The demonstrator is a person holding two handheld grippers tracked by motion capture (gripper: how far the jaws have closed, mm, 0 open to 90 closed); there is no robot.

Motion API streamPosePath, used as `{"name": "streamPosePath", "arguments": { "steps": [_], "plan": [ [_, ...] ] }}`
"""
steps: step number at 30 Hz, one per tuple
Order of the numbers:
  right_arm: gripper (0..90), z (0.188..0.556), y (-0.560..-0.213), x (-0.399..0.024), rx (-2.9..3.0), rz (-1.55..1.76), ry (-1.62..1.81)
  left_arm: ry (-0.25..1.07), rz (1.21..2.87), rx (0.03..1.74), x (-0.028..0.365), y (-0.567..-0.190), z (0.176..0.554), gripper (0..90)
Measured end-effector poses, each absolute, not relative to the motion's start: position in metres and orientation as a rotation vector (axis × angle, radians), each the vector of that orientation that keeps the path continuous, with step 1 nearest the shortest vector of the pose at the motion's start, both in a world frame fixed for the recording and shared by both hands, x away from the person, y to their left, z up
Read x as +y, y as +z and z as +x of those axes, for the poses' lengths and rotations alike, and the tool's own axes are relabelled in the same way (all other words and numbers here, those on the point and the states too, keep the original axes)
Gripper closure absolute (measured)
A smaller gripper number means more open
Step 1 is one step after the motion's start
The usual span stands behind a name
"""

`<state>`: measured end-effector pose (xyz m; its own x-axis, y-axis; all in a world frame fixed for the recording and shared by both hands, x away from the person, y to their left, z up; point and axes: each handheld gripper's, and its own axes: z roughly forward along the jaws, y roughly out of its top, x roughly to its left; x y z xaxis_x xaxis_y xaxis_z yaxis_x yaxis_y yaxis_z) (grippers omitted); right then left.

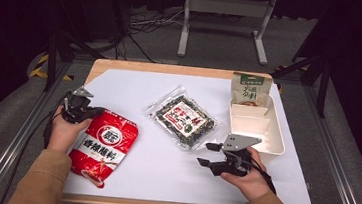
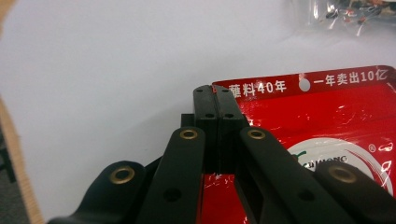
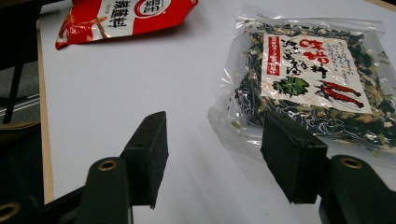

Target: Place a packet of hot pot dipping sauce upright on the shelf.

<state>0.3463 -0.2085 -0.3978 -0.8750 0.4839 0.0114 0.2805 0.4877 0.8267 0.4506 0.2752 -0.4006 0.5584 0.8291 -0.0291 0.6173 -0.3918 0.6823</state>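
1. Nearest the person, the right gripper (image 1: 209,155) is hovering low over the white bench (image 1: 162,170) toward its near right corner, jaws spread wide and holding nothing; in the right gripper view they are framing bare surface, with one jaw reaching the near edge of the clear seaweed bag (image 3: 308,70).
2. At the near left, the red sauce packet (image 1: 104,145) is lying flat, its bottom hanging at the bench's near edge. Its long axis is running from near to far, leaning slightly right, and its printed top with the hang hole is pointing toward the far edge.
3. The left gripper (image 1: 99,110) is biting that top left corner; in the left gripper view the jaws are pressed together on the packet's sealed rim.
4. My read: a lift or drag is starting. Keeping the pinch on the stiff seal and raising slowly should stop the slack bag swinging.
5. Mid-bench, the seaweed bag is lying diagonally.
6. At the far right edge, the white divided tray (image 1: 275,141) is sitting with a green pouch (image 1: 250,88) propped at its far end.
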Motion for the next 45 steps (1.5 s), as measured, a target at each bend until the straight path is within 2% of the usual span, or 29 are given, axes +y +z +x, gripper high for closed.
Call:
{"name": "streamPosePath", "arguments": {
  "steps": [16, 21, 45],
  "plan": [
    [44.1, 0.345, -0.397, -0.199, 2.533, 0.632, 1.328, 0.530, 1.993, 1.083, 0.277, -0.361, 0.409, 90.0],
    [44.2, 0.344, -0.395, -0.196, 2.533, 0.626, 1.343, 0.586, 1.917, 1.036, 0.277, -0.350, 0.385, 90.0],
    [50.9, 0.328, -0.373, -0.155, 2.553, 0.522, 1.483, 0.590, 1.850, 0.898, 0.279, -0.307, 0.337, 90.0]
  ]
}}
